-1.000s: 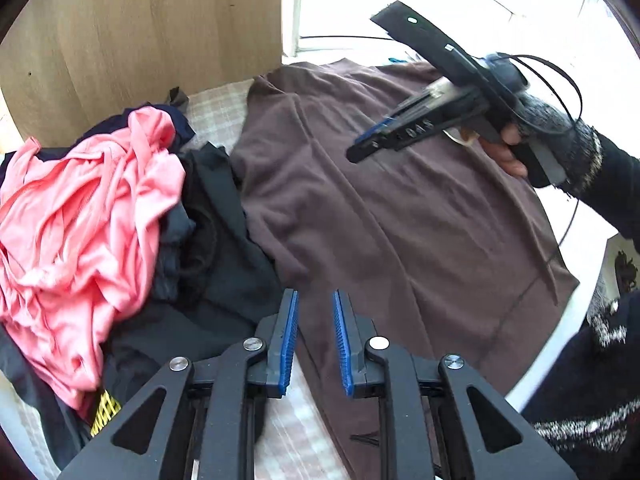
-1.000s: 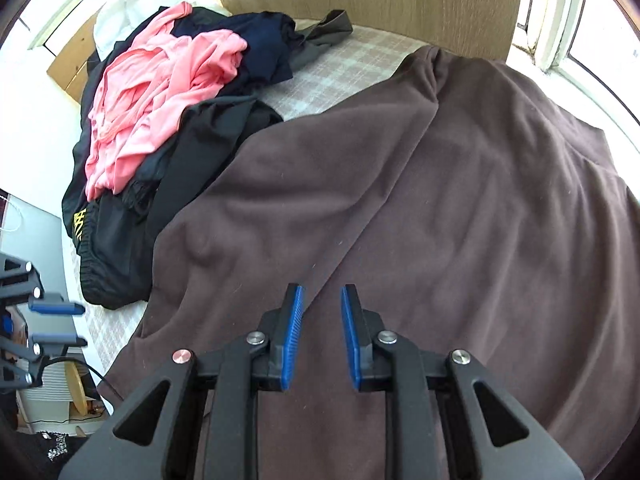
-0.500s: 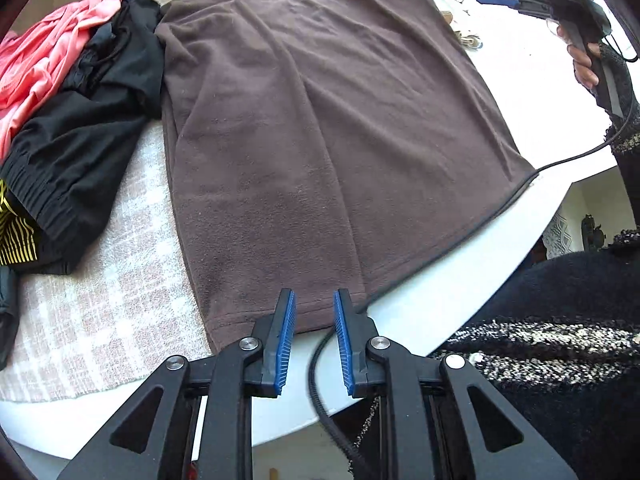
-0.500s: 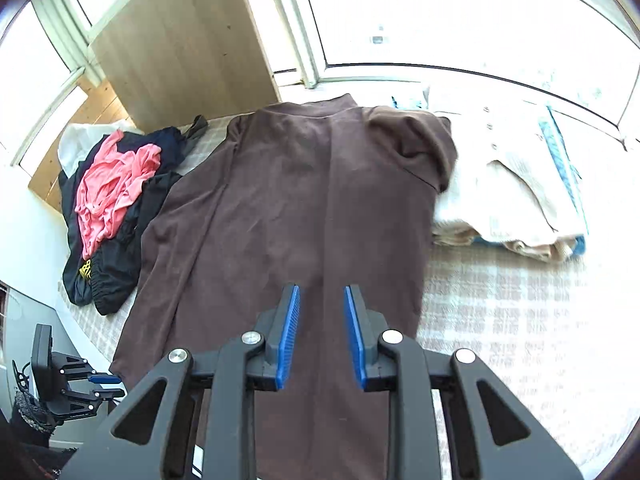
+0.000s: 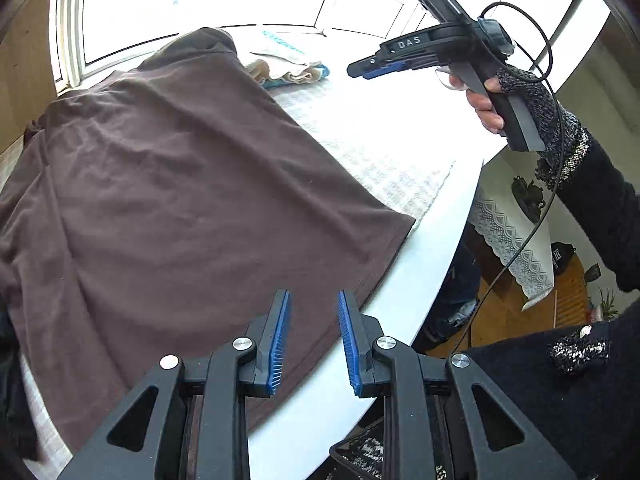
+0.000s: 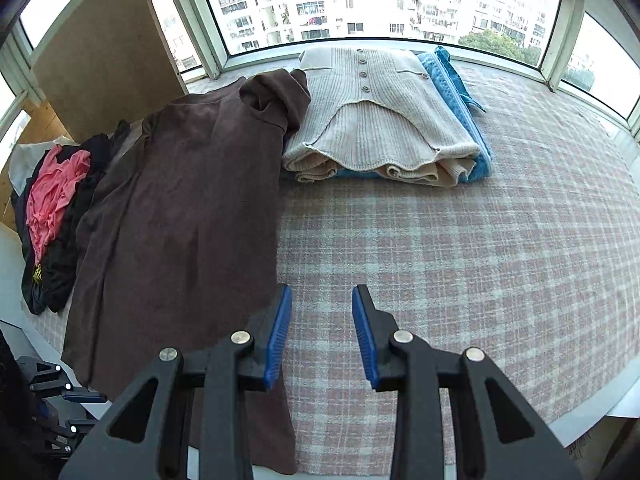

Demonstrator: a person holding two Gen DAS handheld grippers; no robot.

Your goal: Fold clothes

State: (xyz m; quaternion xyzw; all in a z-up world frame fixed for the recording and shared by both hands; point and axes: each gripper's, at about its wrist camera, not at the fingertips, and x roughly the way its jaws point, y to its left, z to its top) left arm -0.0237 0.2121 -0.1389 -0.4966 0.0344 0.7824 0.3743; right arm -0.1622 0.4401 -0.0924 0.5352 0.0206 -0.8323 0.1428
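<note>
Over brown garment (image 5: 180, 184): both grippers opening, fingers empty.

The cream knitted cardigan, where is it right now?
In the right wrist view the cream knitted cardigan lies folded by the window, on a blue garment, just right of the brown garment.

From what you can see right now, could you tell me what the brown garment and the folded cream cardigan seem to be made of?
The brown garment looks like soft matte jersey or light fleece: smooth, faintly fuzzy surface, loose shallow creases, no visible weave. The cream cardigan looks like a chunky rib knit, perhaps wool or acrylic: clear vertical ribs, thick wavy hem edges, and small round buttons down the front.
</note>
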